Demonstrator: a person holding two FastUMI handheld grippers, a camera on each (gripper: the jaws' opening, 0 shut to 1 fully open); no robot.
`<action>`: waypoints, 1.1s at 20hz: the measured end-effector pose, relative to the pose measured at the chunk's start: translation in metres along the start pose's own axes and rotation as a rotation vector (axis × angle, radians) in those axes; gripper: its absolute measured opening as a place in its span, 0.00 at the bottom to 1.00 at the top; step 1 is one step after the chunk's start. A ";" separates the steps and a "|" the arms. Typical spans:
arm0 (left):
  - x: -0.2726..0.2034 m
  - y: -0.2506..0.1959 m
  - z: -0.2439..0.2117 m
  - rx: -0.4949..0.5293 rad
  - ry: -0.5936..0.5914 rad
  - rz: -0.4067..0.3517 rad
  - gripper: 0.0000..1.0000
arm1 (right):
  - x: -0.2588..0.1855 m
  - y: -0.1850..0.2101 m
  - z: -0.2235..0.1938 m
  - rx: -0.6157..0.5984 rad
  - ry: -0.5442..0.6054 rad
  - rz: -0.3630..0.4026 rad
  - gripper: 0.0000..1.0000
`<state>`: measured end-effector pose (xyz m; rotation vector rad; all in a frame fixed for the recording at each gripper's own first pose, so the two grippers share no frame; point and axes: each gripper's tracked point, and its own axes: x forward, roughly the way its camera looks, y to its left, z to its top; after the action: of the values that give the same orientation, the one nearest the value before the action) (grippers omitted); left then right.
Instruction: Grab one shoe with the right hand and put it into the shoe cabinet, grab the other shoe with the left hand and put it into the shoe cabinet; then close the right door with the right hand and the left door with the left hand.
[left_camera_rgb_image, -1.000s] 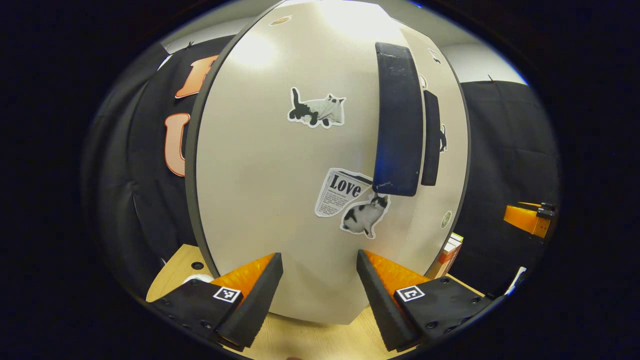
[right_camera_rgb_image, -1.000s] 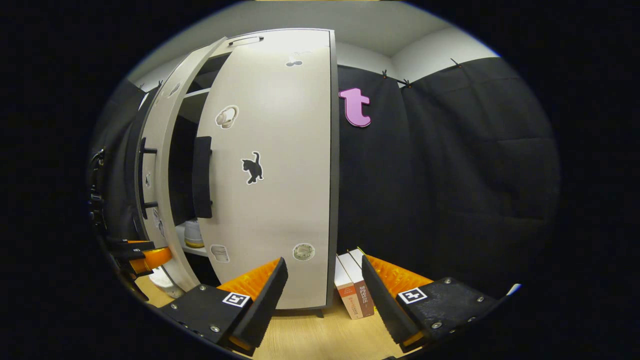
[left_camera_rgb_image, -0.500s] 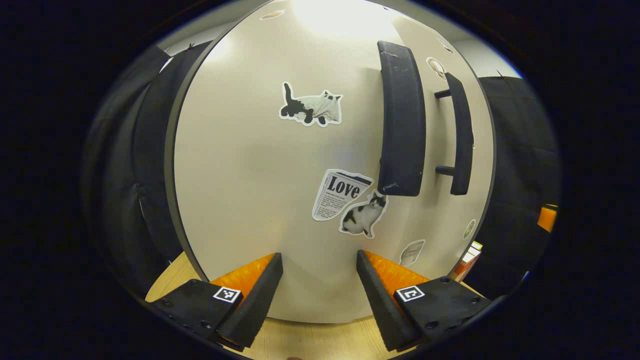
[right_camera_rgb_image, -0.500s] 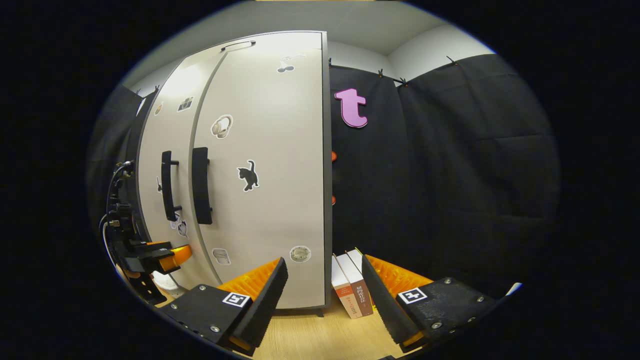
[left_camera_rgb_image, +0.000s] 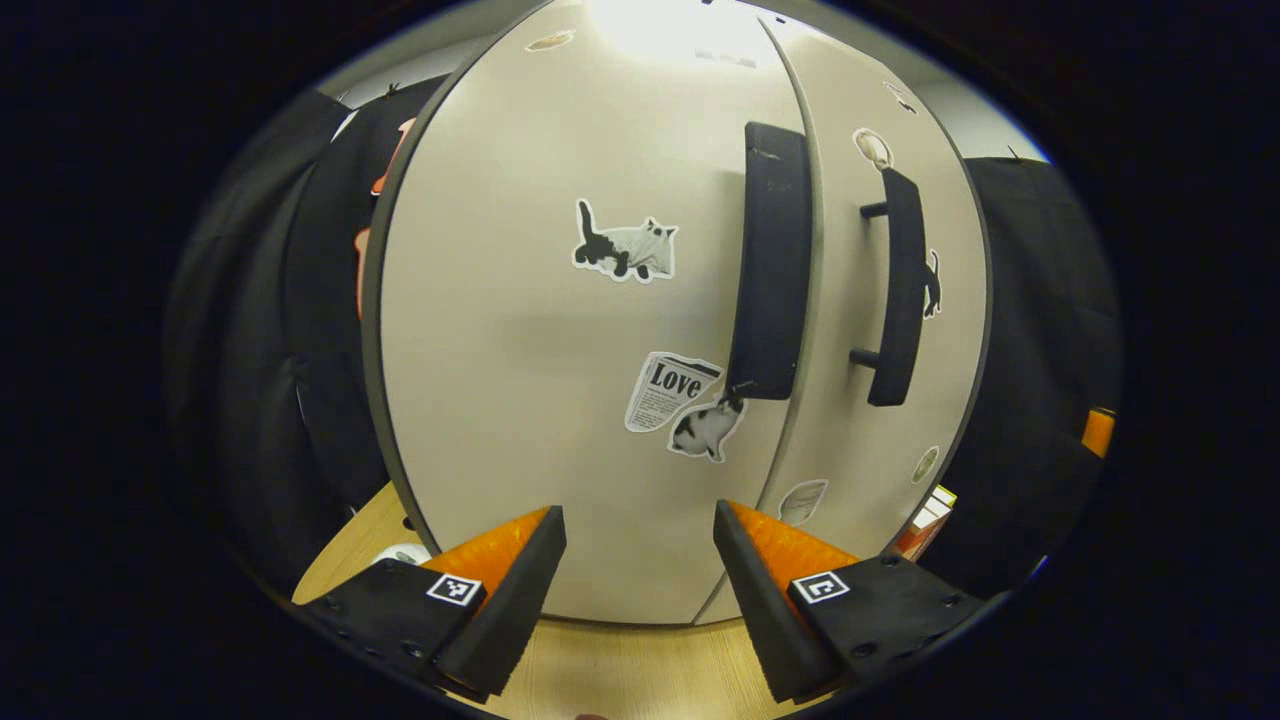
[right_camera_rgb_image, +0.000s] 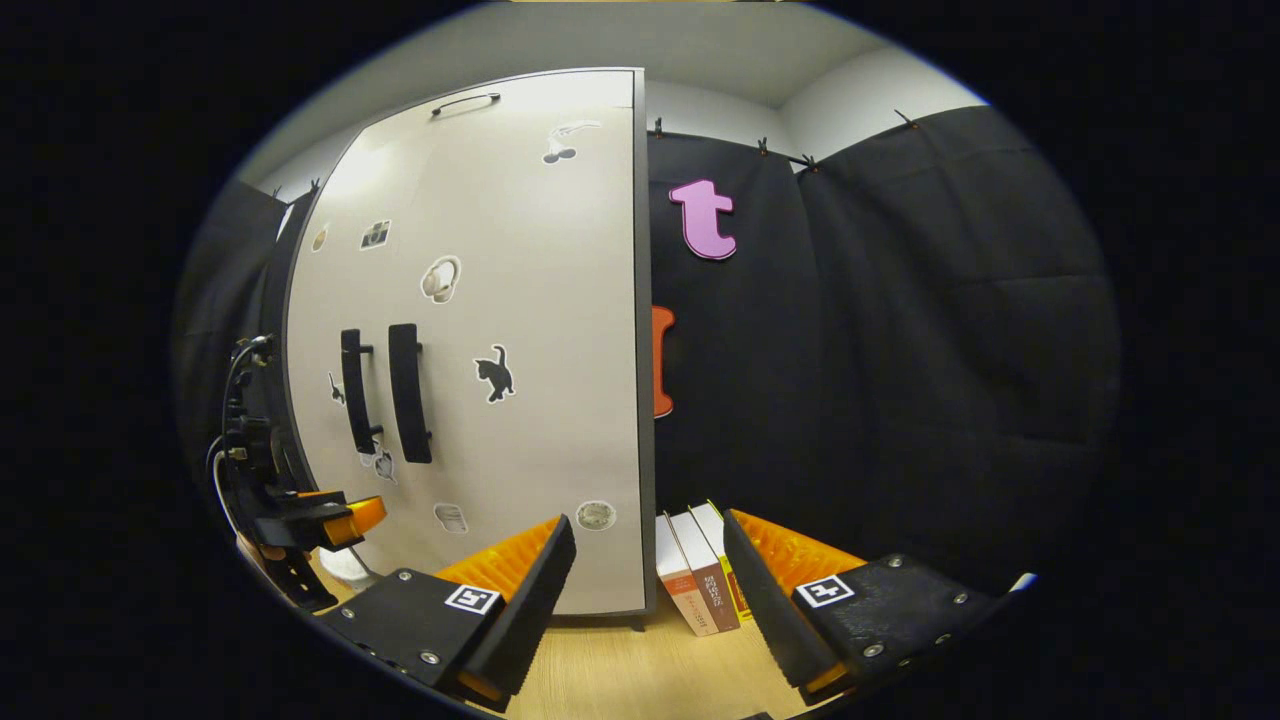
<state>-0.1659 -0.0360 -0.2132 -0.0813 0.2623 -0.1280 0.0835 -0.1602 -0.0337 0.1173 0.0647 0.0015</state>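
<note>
The pale shoe cabinet (left_camera_rgb_image: 520, 330) (right_camera_rgb_image: 520, 300) stands on the wooden table with both doors flush. Its left door (left_camera_rgb_image: 500, 400) carries cat stickers and a black handle (left_camera_rgb_image: 765, 260). Beside it, the right door (left_camera_rgb_image: 860, 420) has its own black handle (left_camera_rgb_image: 895, 285). The doors hide the inside, so the shoes are out of sight. My left gripper (left_camera_rgb_image: 640, 590) is open, a short way in front of the left door and holding nothing; it is also at the far left (right_camera_rgb_image: 320, 515) of the right gripper view. My right gripper (right_camera_rgb_image: 648, 600) is open and empty, off the cabinet's right corner.
Several books (right_camera_rgb_image: 700, 580) stand upright against the cabinet's right side. A small white round thing (left_camera_rgb_image: 400, 553) lies on the wooden table (left_camera_rgb_image: 620, 680) by the cabinet's left foot. Black cloth walls close in on both sides and behind.
The left door has swung shut against the right door, closing the gap that showed the shelves. Both grippers have backed away slightly from the cabinet.
</note>
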 end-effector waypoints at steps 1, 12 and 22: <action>-0.014 0.004 0.005 -0.006 -0.004 0.002 0.97 | -0.003 -0.001 0.007 -0.009 -0.008 0.006 0.92; -0.161 0.088 0.105 -0.013 -0.152 0.135 0.96 | -0.036 0.011 0.065 -0.059 -0.095 0.091 0.92; -0.236 0.159 0.145 0.032 -0.253 0.251 0.97 | -0.045 0.033 0.074 -0.042 -0.117 0.100 0.92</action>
<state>-0.3357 0.1631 -0.0291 -0.0315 0.0161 0.1273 0.0437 -0.1363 0.0462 0.0780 -0.0583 0.0961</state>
